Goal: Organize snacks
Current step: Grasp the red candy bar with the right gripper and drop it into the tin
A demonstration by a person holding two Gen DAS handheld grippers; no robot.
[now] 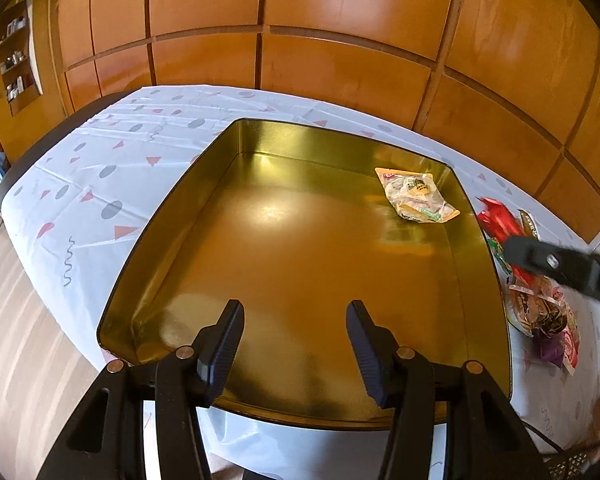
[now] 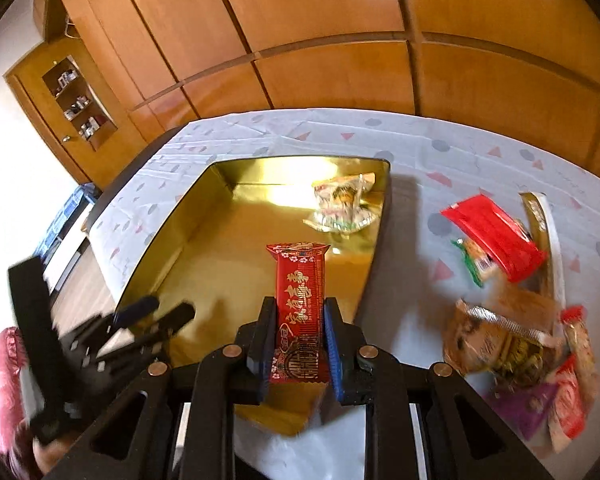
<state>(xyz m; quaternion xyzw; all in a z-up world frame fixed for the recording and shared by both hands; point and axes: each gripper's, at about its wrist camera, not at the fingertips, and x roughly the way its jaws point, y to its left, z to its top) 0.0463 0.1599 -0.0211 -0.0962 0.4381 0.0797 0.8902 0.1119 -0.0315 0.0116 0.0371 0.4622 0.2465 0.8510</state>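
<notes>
A gold metal tin (image 1: 180, 216) lies open on the table; it also shows in the right wrist view (image 2: 168, 232). One clear snack packet (image 1: 418, 196) lies in its far right corner, seen too in the right wrist view (image 2: 342, 200). My right gripper (image 2: 300, 304) is shut on a long red snack bar (image 2: 300, 280) and holds it over the tin's near right part. My left gripper (image 1: 295, 312) is open and empty over the tin's near edge. A pile of snack packets (image 2: 512, 320) lies right of the tin, also in the left wrist view (image 1: 540, 312).
A white tablecloth (image 1: 80, 184) with grey and pink shapes covers the table. A wooden panelled wall (image 1: 340, 40) stands behind it. A red packet (image 2: 496, 236) tops the pile. The table's left edge drops to a wooden floor (image 1: 20, 340).
</notes>
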